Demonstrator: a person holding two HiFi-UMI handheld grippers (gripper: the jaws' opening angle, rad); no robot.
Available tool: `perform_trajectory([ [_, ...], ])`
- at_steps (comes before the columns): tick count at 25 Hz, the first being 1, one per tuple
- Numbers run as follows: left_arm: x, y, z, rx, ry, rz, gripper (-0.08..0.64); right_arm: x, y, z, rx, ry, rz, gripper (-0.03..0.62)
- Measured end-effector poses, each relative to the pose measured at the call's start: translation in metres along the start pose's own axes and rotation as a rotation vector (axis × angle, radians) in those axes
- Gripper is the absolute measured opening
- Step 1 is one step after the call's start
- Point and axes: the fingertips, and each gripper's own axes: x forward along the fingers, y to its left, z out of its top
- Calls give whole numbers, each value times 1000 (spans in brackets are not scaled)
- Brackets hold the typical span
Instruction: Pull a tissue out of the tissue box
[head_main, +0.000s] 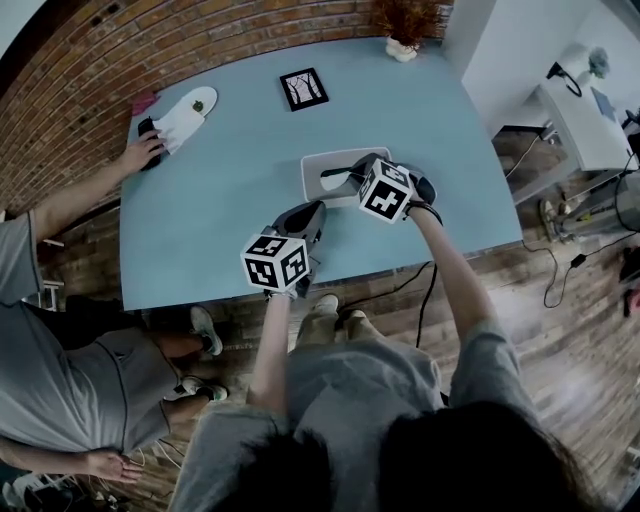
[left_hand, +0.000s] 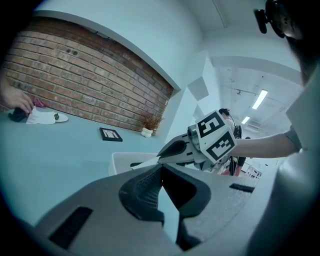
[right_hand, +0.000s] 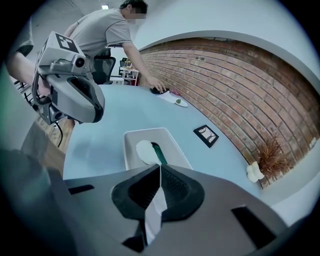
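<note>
A white tissue box (head_main: 335, 160) lies on the light blue table (head_main: 220, 200), just ahead of my two grippers. My right gripper (head_main: 350, 176) hangs over the box, tilted down, and is shut on a white tissue (right_hand: 156, 202) that runs from the box's slot up between the pads. In the right gripper view the tissue's lower fold (right_hand: 146, 151) still lies on the box (right_hand: 131, 145). My left gripper (head_main: 311, 212) hovers level near the table's front edge, short of the box, shut with nothing in it. Its view shows the box (left_hand: 122, 161) and the right gripper (left_hand: 170, 150) beyond its tips (left_hand: 161, 169).
A small black picture frame (head_main: 303, 88) lies past the box, and a dried plant in a white pot (head_main: 405, 25) stands at the far edge. At the far left corner a second person's hand (head_main: 140, 152) rests by a white cloth (head_main: 185, 115). Brick wall behind.
</note>
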Motion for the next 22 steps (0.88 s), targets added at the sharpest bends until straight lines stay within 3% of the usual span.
perform_trajectory([
  [22, 2, -16, 15, 43, -20, -28, 3, -40, -9, 18, 24, -92, -52, 2],
])
